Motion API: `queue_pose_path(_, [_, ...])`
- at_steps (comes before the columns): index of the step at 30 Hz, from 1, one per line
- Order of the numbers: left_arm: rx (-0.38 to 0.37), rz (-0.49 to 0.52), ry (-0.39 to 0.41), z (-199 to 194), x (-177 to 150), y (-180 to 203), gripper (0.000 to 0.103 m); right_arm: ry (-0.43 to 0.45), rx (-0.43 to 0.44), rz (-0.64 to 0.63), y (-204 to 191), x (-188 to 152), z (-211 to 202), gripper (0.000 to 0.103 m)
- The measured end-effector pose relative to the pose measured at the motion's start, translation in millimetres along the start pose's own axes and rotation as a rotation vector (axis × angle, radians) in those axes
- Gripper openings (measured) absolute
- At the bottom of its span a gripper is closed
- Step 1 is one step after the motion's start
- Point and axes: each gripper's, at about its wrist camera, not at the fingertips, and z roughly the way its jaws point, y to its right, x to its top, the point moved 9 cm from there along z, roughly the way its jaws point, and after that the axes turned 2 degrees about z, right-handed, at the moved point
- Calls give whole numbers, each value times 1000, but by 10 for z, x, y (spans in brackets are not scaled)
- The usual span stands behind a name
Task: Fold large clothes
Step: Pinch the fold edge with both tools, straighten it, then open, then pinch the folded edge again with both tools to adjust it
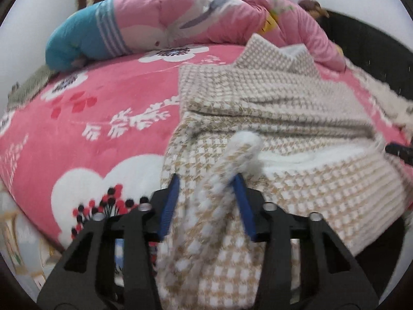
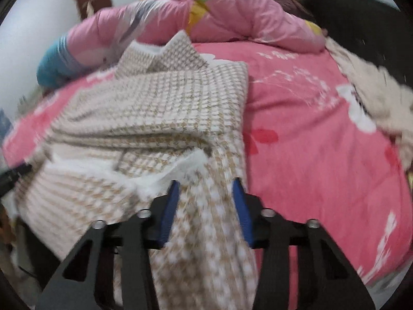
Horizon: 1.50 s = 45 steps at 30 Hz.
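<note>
garment: houndstooth coat (image 1: 271, 98), beige-and-white check with white fleecy lining, is lying on the bed (image 1: 103, 108) on the pink floral blanket; collar end is pointing toward the bunched pink quilt (image 1: 206, 13), hem end is hanging over the near edge of the bed
left claw: left claw (image 1: 206, 180) is showing blue pads part-way apart with a bunched roll of hem cloth running up between them; cannot tell if the pads are actually pressing, view is blurred
right claw: right claw (image 2: 206, 184) is the same story at the other hem corner, cloth is filling the gap between the blue pads, pinch not confirmed
step in hand: looks like both claws are taking the hem corners for carrying the lower half up toward the collar
how to do it well: be getting both layers, shell and lining, fully inside the pads before lifting; be keeping the two claws level and equally spread so the hem edge is staying straight; be lifting clear of the already folded-in side panels so they are not dragging open
risk: thick cloth is likely slipping out if grip is shallow; uneven pull is likely skewing the fold
other stuff: fluffy white item (image 2: 374, 95) is lying at the bed's right edge, well apart
</note>
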Motion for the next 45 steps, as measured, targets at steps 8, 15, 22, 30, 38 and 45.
queue_pose_path(8, [-31, -21, 46, -45, 14, -84, 10, 108, -25, 1, 16, 82, -340, 7])
queue_pose_path(15, [-58, -66, 128, -258, 186, -167, 9, 203, -25, 43, 58, 339, -617, 6])
queue_pose_path(22, [-46, -58, 197, -265, 539, -174, 8, 240, -72, 122, 334, 564, -522, 3])
queue_pose_path(30, [-47, -80, 31, 360, 300, -259, 9, 80, 84, 217, 322, 365, -142, 26])
queue_pose_path(38, [-88, -161, 20, 329, 150, -409, 27, -56, 318, 173, -295, 115, -198, 59])
queue_pose_path(45, [-103, -256, 177, -230, 240, -568, 35, -141, 317, 49, -797, -125, -84, 62])
